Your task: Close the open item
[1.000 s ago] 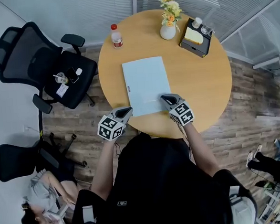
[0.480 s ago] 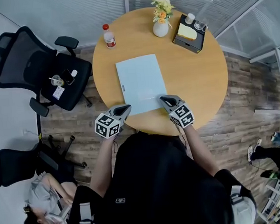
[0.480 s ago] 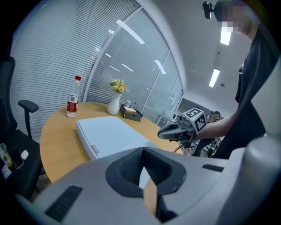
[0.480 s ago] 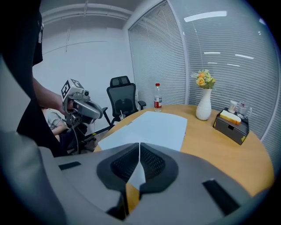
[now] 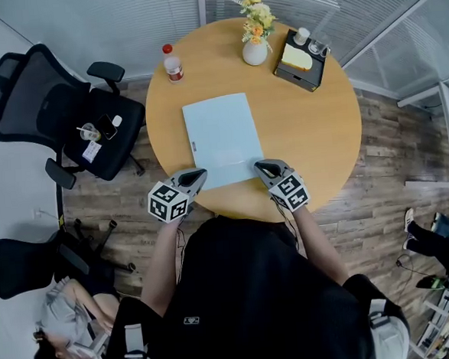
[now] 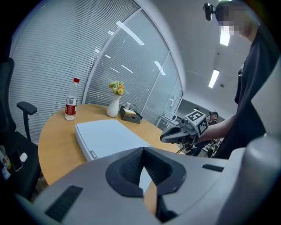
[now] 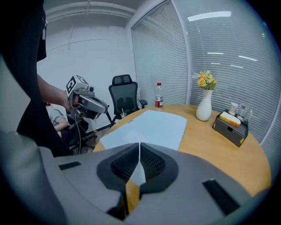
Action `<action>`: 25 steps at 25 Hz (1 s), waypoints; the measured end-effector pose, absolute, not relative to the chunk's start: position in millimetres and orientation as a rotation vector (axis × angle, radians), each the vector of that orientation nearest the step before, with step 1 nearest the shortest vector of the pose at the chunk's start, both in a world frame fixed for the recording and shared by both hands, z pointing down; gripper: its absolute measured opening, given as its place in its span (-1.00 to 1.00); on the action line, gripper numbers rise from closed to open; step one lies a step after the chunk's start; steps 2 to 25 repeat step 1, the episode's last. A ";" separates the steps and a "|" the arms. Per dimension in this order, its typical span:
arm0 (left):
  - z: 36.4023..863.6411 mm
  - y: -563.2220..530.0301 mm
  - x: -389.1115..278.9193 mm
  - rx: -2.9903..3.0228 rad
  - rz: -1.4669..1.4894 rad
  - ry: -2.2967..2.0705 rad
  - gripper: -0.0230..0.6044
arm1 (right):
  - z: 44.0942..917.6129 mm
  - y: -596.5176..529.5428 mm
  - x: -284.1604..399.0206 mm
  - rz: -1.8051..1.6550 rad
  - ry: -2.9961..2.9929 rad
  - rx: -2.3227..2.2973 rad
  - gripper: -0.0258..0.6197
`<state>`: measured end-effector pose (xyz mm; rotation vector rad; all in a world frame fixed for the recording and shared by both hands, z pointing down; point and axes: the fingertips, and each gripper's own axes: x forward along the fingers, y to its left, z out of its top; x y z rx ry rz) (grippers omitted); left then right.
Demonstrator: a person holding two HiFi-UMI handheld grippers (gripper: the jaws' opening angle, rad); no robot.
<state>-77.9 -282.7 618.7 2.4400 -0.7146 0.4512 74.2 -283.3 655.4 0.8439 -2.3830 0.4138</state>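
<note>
A pale blue folder (image 5: 222,140) lies flat and closed on the round wooden table (image 5: 314,145), its spine on the left. My left gripper (image 5: 200,172) hovers at the folder's near left corner, jaws shut with nothing between them. At the near right corner my right gripper (image 5: 259,165) is also shut and holds nothing. In the left gripper view my left gripper (image 6: 142,151) points over the folder (image 6: 107,136) toward the right gripper (image 6: 169,137). The right gripper view shows my right gripper (image 7: 139,147) over the folder (image 7: 151,127), with the left gripper (image 7: 103,107) across from it.
At the table's far side stand a red-capped bottle (image 5: 172,63), a white vase of flowers (image 5: 254,46) and a dark tissue box (image 5: 300,60). A black office chair (image 5: 59,110) holding small items is at the left. A person (image 5: 63,332) sits on the floor, lower left.
The head view has drifted a little, so the table sits slightly further left in the picture. Both grippers stay shut at the folder's near corners; the folder has not moved.
</note>
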 end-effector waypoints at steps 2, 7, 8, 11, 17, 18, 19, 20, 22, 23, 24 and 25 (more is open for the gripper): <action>618.3 -283.0 -77.4 2.441 0.453 -0.715 -0.91 | 655.0 -283.1 74.9 0.412 -2.381 0.840 -0.90; 618.3 -283.0 -77.4 2.441 0.453 -0.715 -0.91 | 655.0 -283.1 74.9 0.412 -2.381 0.840 -0.90; 618.3 -283.0 -77.4 2.441 0.453 -0.715 -0.91 | 655.0 -283.1 74.9 0.412 -2.381 0.840 -0.90; 618.3 -283.0 -77.4 2.441 0.453 -0.715 -0.91 | 655.0 -283.1 74.9 0.412 -2.381 0.840 -0.90; 618.3 -283.0 -77.4 2.441 0.453 -0.715 -0.91 | 655.0 -283.1 74.9 0.412 -2.381 0.840 -0.90; 618.3 -283.0 -77.4 2.441 0.453 -0.715 -0.91 | 655.0 -283.1 74.9 0.412 -2.381 0.840 -0.90; 618.3 -283.0 -77.4 2.441 0.453 -0.715 -0.91 | 655.0 -283.1 74.9 0.412 -2.381 0.840 -0.90; 618.3 -283.0 -77.4 2.441 0.453 -0.715 -0.91 | 655.0 -283.1 74.9 0.412 -2.381 0.840 -0.90; 618.3 -283.0 -77.4 2.441 0.453 -0.715 -0.91 | 655.0 -283.1 74.9 0.412 -2.381 0.840 -0.90; 618.3 -283.0 -77.4 2.441 0.453 -0.715 -0.91 | 655.0 -283.1 74.9 0.412 -2.381 0.840 -0.90; 618.3 -283.0 -77.4 2.441 0.453 -0.715 -0.91 | 655.0 -283.1 74.9 0.412 -2.381 0.840 -0.90; 618.3 -283.0 -77.4 2.441 0.453 -0.715 -0.91 | 655.0 -283.1 74.9 0.412 -2.381 0.840 -0.90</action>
